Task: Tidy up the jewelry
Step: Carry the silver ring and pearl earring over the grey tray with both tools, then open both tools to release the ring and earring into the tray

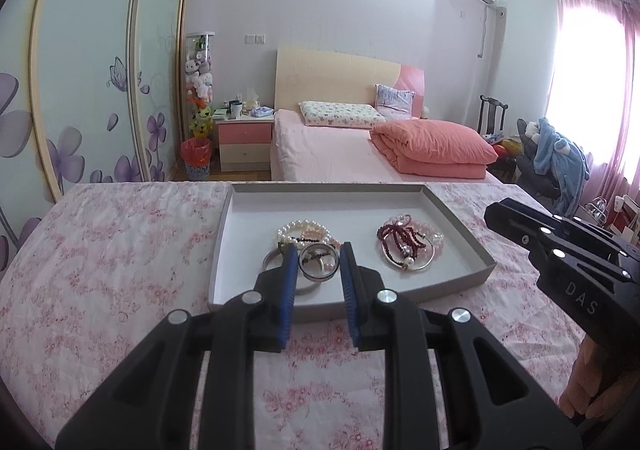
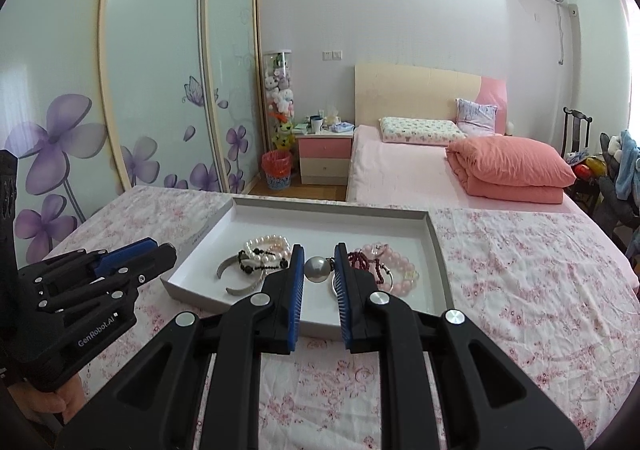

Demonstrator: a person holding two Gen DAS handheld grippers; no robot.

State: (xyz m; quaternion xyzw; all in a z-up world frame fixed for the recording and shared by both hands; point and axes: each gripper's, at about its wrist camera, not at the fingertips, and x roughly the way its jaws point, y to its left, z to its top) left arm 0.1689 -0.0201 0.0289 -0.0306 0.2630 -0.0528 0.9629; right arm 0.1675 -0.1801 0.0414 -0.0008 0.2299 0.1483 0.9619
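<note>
A shallow grey-white tray [image 1: 460,228] lies on the floral pink cloth and holds two heaps of jewelry. The left heap has a white pearl bracelet [image 1: 300,228], black beads and silver bangles [image 1: 316,268]. The right heap has dark red beads [image 1: 400,236], pink beads and a thin silver ring. My left gripper [image 1: 319,256] is open over the silver bangles, holding nothing. My right gripper [image 2: 319,256] is open, with a large grey pearl [image 2: 317,269] between its blue pads; contact cannot be told. The tray also shows in the right wrist view [image 2: 438,250].
The cloth-covered surface [image 1: 112,258] spreads around the tray. Behind it stand a pink bed [image 1: 332,149] with a folded coral quilt, a nightstand [image 1: 244,141], a red bin [image 1: 196,159] and flowered wardrobe doors [image 1: 80,89]. A chair with clothes [image 1: 556,161] is at the right.
</note>
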